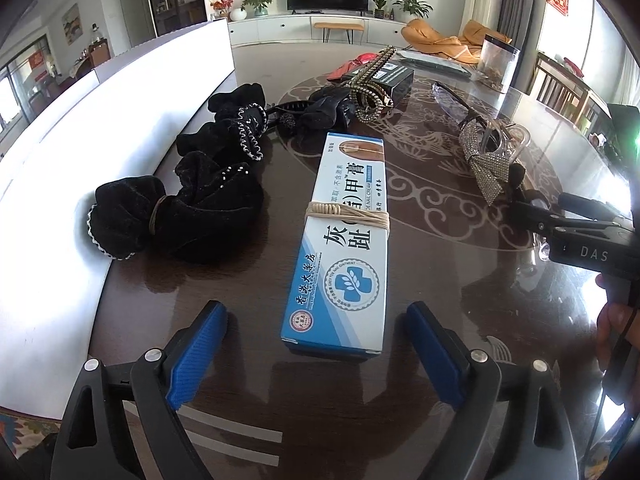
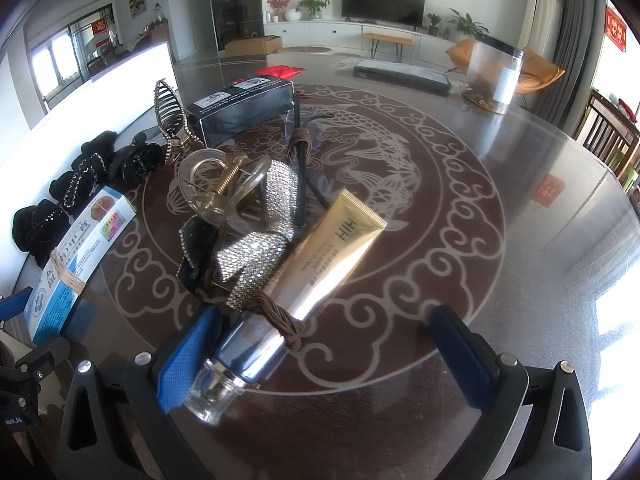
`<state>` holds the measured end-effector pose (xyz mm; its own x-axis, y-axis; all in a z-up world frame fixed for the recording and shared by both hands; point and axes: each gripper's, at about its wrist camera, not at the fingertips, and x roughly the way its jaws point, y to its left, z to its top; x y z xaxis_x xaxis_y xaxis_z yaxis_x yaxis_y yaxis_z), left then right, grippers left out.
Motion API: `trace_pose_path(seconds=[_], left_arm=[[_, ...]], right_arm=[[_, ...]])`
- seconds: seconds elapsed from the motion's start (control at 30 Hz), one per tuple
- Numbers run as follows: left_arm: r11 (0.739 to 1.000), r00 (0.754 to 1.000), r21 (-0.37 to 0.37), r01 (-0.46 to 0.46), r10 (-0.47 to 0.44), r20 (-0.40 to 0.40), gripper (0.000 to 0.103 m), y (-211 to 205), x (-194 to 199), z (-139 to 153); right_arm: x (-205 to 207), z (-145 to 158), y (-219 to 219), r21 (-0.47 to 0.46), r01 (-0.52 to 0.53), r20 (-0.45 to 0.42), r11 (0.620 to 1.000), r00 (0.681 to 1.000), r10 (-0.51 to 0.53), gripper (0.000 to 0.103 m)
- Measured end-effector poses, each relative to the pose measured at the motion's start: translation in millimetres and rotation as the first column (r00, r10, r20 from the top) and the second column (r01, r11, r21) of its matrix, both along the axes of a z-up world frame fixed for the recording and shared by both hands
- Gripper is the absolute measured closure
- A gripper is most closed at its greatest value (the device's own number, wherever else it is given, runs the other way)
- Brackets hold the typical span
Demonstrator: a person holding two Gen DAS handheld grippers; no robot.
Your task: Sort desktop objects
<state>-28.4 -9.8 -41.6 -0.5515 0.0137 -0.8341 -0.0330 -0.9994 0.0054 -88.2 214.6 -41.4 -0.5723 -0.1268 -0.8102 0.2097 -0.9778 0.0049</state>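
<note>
A blue and white ointment box (image 1: 340,240) with a beige hair tie around it lies on the dark table, just ahead of my open left gripper (image 1: 316,354). Black scrunchies (image 1: 180,208) lie to its left. My open right gripper (image 2: 320,356) straddles the cap end of a gold tube (image 2: 316,268) wrapped with a brown hair tie (image 2: 280,316); the tube rests against the left pad (image 2: 188,356). A rhinestone bow clip (image 2: 256,248) and a clear claw clip (image 2: 216,188) lie just beyond. The box also shows in the right wrist view (image 2: 76,256).
A white board (image 1: 80,152) runs along the table's left side. A black box (image 2: 244,108), a studded claw clip (image 2: 168,120), glasses (image 2: 304,148), a clear jar (image 2: 496,72) and a flat black case (image 2: 400,74) sit farther back. The right gripper's body (image 1: 580,236) shows at the right.
</note>
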Motion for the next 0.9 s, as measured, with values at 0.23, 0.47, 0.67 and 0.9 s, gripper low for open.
trace_pose_path(seconds=[0.23, 0.47, 0.67, 0.9], left_arm=[[1.000, 1.000, 0.000, -0.001, 0.001, -0.002, 0.010, -0.1, 0.6, 0.0], [1.000, 1.000, 0.001, -0.002, 0.002, -0.002, 0.009, -0.5, 1.0, 0.3], [1.000, 1.000, 0.000, -0.001, 0.001, -0.002, 0.009, -0.4, 0.8, 0.1], [1.000, 1.000, 0.000, -0.002, 0.002, -0.003, 0.008, -0.9, 0.8, 0.1]], right_arm=[[9.2, 3.0, 4.8, -0.023, -0.033, 0.026, 0.999, 0.999, 0.033, 0.000], [-2.0, 11.1, -9.9, -0.005, -0.093, 0.069, 0.996, 0.993, 0.093, 0.040], [2.1, 12.4, -14.7, 0.048, -0.082, 0.072, 0.995, 0.994, 0.078, 0.065], [29.9, 13.8, 23.1, 0.046, 0.020, 0.064, 0.999, 0.998, -0.023, 0.073]])
